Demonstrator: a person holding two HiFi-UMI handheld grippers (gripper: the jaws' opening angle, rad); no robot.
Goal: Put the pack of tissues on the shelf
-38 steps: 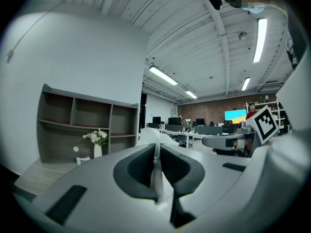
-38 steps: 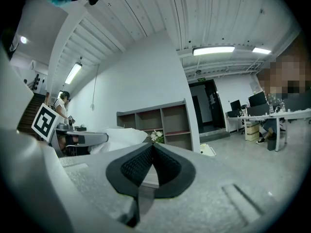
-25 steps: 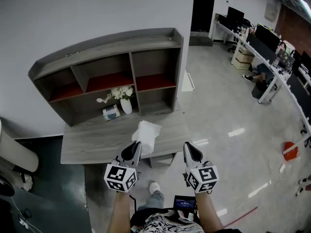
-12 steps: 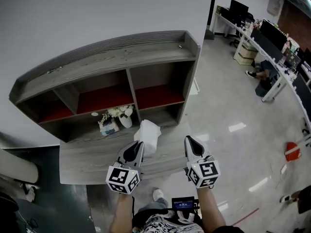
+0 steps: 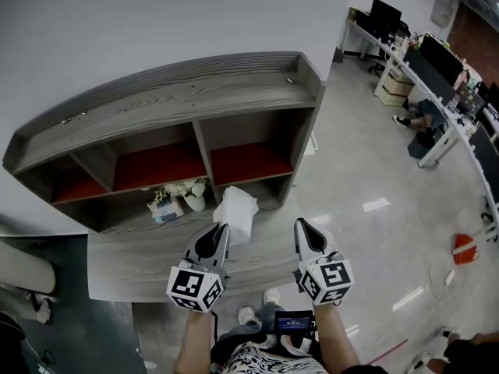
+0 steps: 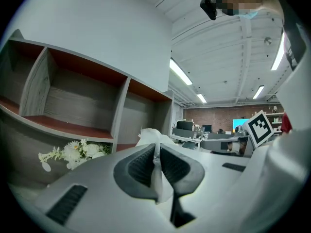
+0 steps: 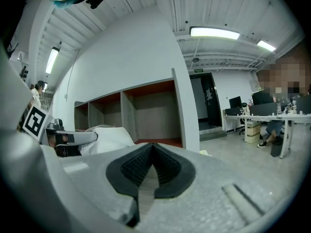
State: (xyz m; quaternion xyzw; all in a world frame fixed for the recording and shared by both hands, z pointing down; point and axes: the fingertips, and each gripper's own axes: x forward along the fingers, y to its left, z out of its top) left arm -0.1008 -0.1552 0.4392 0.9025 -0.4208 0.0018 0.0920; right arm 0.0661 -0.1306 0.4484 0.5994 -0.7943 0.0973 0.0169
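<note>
The pack of tissues (image 5: pixel 235 208) is a soft white bundle, and its wrapper is pinched between the pads of my left gripper (image 5: pixel 219 234), which is shut on it. The pack hangs over the grey wooden desk (image 5: pixel 129 263), just in front of the lower middle opening of the shelf unit (image 5: pixel 195 104). In the left gripper view the pack (image 6: pixel 150 135) bulges beyond the gripper (image 6: pixel 156 153). My right gripper (image 5: pixel 301 228) is alongside to the right, shut with nothing in it. In its own view this gripper (image 7: pixel 152 155) has the pack (image 7: pixel 110 134) at its left.
The shelf has red-floored compartments (image 5: pixel 245 162). A white vase of flowers (image 5: pixel 185 192) and a small box (image 5: pixel 164 209) stand in the lower opening left of the pack. Office desks with monitors (image 5: pixel 437 61) line the far right, across the shiny floor (image 5: pixel 374 209).
Both grippers and the tissue pack have come closer to the shelf unit, which now fills more of the view. The left gripper's hold on the pack is unchanged.
</note>
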